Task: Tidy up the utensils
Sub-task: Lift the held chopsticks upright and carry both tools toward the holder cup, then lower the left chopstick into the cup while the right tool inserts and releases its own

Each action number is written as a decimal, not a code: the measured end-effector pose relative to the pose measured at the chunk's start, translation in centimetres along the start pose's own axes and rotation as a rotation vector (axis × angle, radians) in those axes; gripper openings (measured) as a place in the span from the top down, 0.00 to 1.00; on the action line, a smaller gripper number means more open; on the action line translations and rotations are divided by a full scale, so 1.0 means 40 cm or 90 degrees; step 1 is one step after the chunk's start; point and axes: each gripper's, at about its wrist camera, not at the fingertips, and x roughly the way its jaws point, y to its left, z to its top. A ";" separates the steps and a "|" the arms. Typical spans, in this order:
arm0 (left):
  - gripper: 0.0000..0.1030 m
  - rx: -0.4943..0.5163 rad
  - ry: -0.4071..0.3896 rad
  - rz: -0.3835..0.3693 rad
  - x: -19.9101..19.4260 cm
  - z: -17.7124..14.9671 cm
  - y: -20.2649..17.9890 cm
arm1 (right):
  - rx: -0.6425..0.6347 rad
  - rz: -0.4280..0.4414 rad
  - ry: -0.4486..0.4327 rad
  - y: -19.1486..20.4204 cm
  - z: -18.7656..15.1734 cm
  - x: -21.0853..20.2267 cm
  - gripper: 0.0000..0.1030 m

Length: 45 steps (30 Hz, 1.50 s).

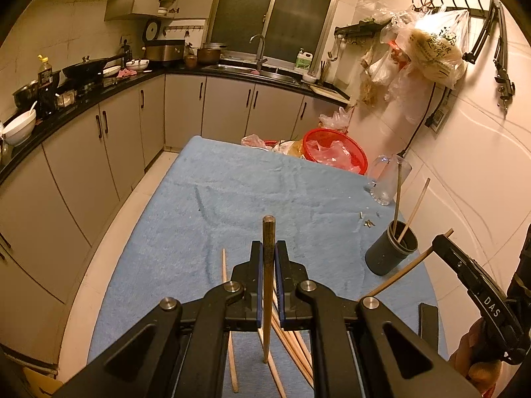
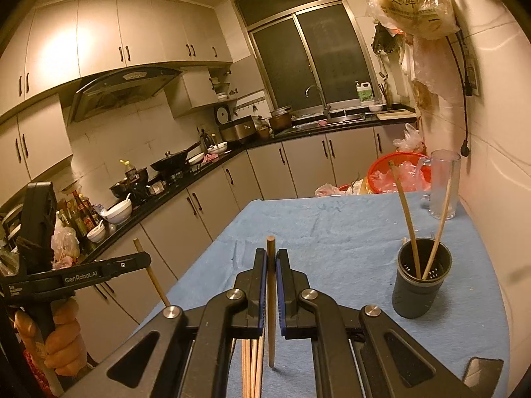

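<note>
My left gripper (image 1: pixel 268 247) is shut on a dark wooden chopstick (image 1: pixel 268 229) that stands nearly upright over the blue cloth (image 1: pixel 232 199). My right gripper (image 2: pixel 271 255) is shut on a lighter chopstick (image 2: pixel 271 245), also upright. In the left wrist view the right gripper (image 1: pixel 438 240) hangs just right of the black utensil holder (image 1: pixel 391 248), its chopstick (image 1: pixel 405 270) slanting down to the left. The holder (image 2: pixel 421 282) has two chopsticks standing in it. Several loose chopsticks (image 1: pixel 292 341) lie on the cloth beneath the fingers. The left gripper (image 2: pixel 146 260) shows at the far left.
A clear glass mug (image 2: pixel 443 185) stands behind the holder, near the wall. A red basket (image 2: pixel 401 169) with plastic bags sits past the table's far edge. A dark phone (image 2: pixel 483 376) lies at the near right corner. Kitchen counters run along the left.
</note>
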 end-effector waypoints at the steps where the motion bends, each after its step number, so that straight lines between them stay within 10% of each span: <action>1: 0.93 0.002 -0.001 -0.001 -0.002 0.002 -0.003 | 0.002 -0.001 -0.002 -0.003 0.002 -0.004 0.94; 45: 0.93 0.098 -0.047 -0.161 0.057 0.294 -0.488 | 0.059 -0.106 -0.180 -0.284 0.285 -0.277 0.94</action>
